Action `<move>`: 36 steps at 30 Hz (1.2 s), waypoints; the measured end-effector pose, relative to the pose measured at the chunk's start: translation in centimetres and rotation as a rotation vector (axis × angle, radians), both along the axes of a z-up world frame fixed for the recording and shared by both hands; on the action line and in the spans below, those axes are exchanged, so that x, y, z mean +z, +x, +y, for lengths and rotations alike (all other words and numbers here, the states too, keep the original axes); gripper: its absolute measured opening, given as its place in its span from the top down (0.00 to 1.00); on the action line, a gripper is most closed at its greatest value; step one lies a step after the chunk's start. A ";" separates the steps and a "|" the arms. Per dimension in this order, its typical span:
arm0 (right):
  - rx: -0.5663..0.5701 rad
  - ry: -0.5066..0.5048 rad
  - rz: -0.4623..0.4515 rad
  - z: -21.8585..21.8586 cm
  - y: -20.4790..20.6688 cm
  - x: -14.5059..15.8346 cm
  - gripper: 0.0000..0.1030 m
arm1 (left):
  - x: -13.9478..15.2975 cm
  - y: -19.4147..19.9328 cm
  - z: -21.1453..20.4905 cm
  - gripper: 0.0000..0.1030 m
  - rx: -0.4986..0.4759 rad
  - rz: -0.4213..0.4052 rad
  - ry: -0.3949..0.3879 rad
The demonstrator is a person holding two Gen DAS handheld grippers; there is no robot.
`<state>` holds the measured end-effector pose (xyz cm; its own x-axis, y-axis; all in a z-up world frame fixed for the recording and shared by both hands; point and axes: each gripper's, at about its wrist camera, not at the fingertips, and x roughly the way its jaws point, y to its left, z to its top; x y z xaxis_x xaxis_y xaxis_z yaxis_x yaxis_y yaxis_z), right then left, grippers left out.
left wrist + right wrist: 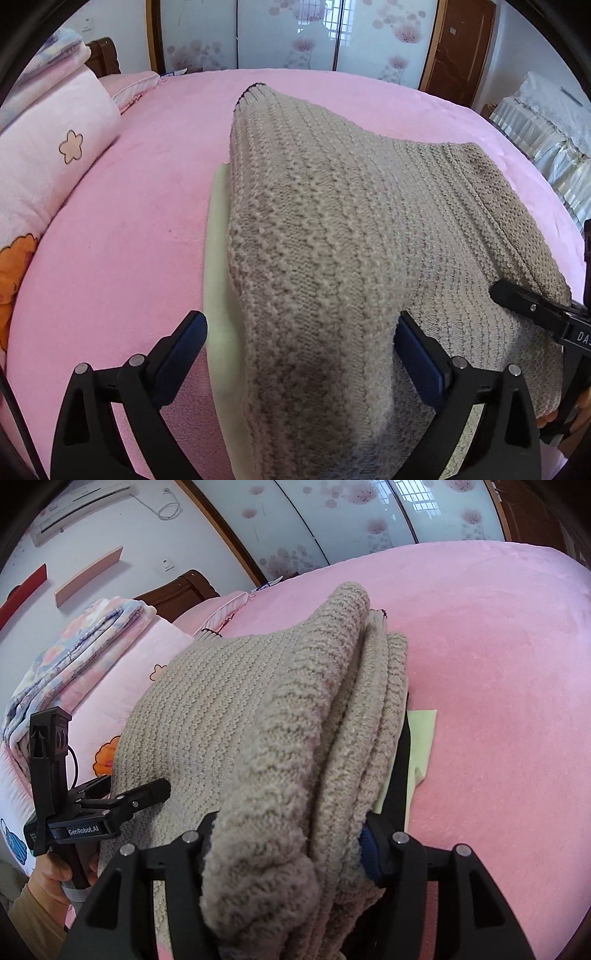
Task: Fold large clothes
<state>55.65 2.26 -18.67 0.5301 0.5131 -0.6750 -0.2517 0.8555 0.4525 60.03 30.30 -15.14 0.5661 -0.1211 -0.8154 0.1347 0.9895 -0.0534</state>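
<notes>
A: Where is the beige knitted sweater found?

B: It is seen folded into thick layers on the pink bed sheet, with a pale green cloth lying beneath it and showing along its edge. In the right wrist view the stacked folds are seen bunched and raised toward the camera.

A: How is the left tool set?

B: Its fingers are spread wide, one on each side of a fold of the sweater; no pinch is seen.

A: And the right tool?

B: A thick bundle of the sweater is held between its fingers, which are pressed against the knit on both sides.

A: What is seen farther out?

B: A pink pillow with a flower print lies at the bed's side, a folded floral blanket is stacked on it, and frosted sliding doors with a blossom pattern stand behind the bed.
</notes>
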 end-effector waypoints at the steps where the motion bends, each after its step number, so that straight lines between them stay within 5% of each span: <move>1: -0.001 -0.017 -0.005 0.2 -0.1 0.4 0.43 | 0.2 -0.2 -0.2 0.01 0.003 -0.014 0.025; 11: -0.039 -0.179 -0.064 -0.2 -2.9 4.7 0.41 | 4.1 -3.6 -2.4 0.00 0.049 -0.077 0.135; 21: -0.105 -0.250 -0.052 -3.2 -10.2 12.1 0.41 | 14.0 -10.8 -5.1 0.00 0.075 -0.123 0.120; 29: -0.115 -0.232 -0.014 -7.2 -21.1 20.0 0.41 | 22.9 -21.9 -10.0 0.00 0.062 -0.122 0.155; 36: -0.144 -0.222 -0.065 -11.0 -31.4 28.1 0.41 | 30.5 -32.2 -13.8 0.00 0.055 -0.151 0.089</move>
